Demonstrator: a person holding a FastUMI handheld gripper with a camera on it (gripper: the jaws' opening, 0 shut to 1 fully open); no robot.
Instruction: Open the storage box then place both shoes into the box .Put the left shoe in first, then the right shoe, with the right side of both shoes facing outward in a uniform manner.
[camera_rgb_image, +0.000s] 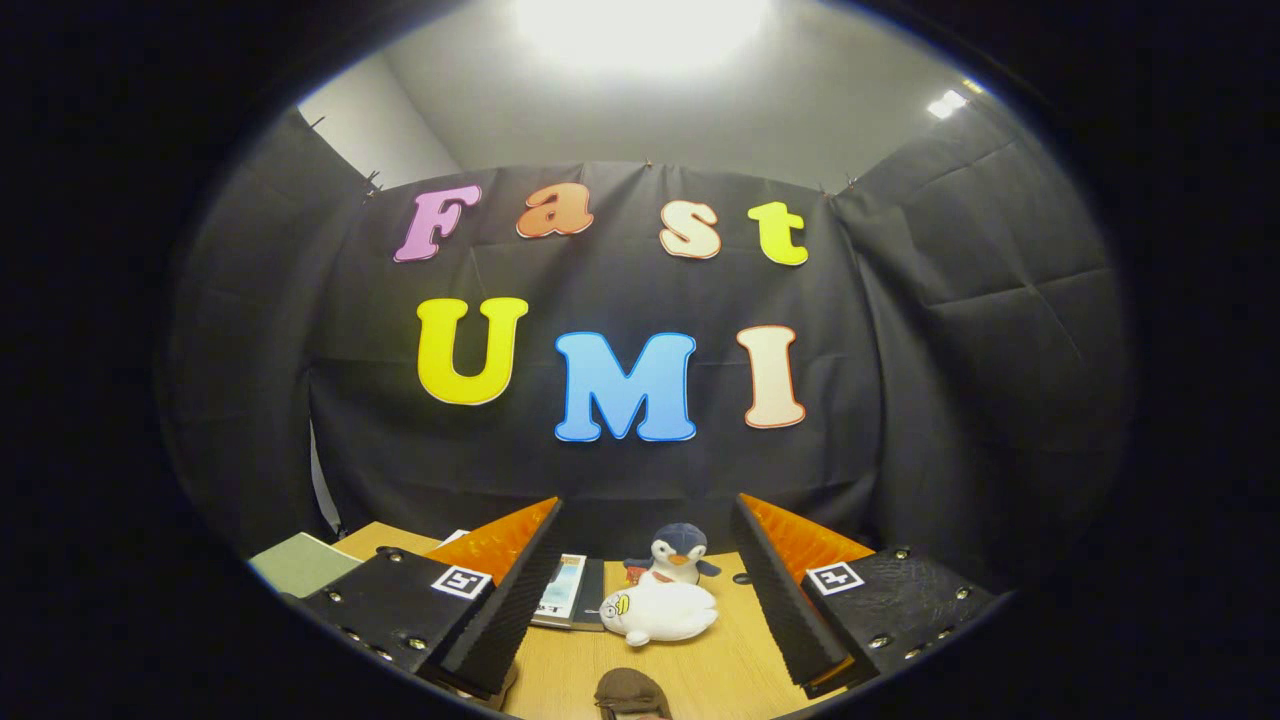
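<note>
Gripper (645, 610) wide open, holding nothing, tilted up at wall. Brown shoe (630, 693) tip just below, btwn fingers; box can't tell where. Risk: plush toys (660, 600) ahead on table (720, 670) get grabbed/knocked instead w/ aim this high

Wooden table (700, 670) under a bright ceiling light (640, 25). Penguin plush (676, 553) upright at the far edge; white plush (660, 612) lies touching it on the near side. Books (568, 592) lie flat just left of them. Green notebook (298, 562) at far left.
</note>
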